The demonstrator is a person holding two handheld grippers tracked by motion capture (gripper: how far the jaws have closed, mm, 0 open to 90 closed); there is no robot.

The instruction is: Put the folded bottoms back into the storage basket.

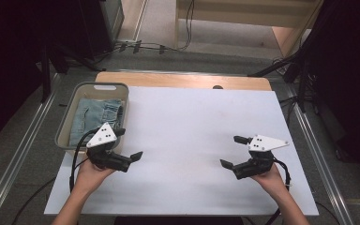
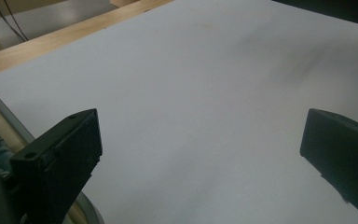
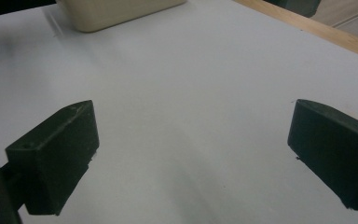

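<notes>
**Both tools open above the white worktop, jeans in the bin**

Nearest to us, the two hands enter from the bottom edge. We hold the left tool (image 1: 128,143) with its jaws spread wide and nothing between them; the right tool (image 1: 234,152) is likewise spread wide and empty. The two jaw pairs face each other across the bare white worktop (image 1: 192,126), well apart. Just behind the left tool, on its outer side, stands a beige bin (image 1: 67,123) at the worktop's left edge, its near rim close to the tool's grey plate. Inside it lie folded blue jeans (image 1: 96,115). Seen from the right tool, the bin sits far ahead, beyond the open sheet. Farther off, a wooden edge (image 1: 183,79) borders the worktop.
</notes>
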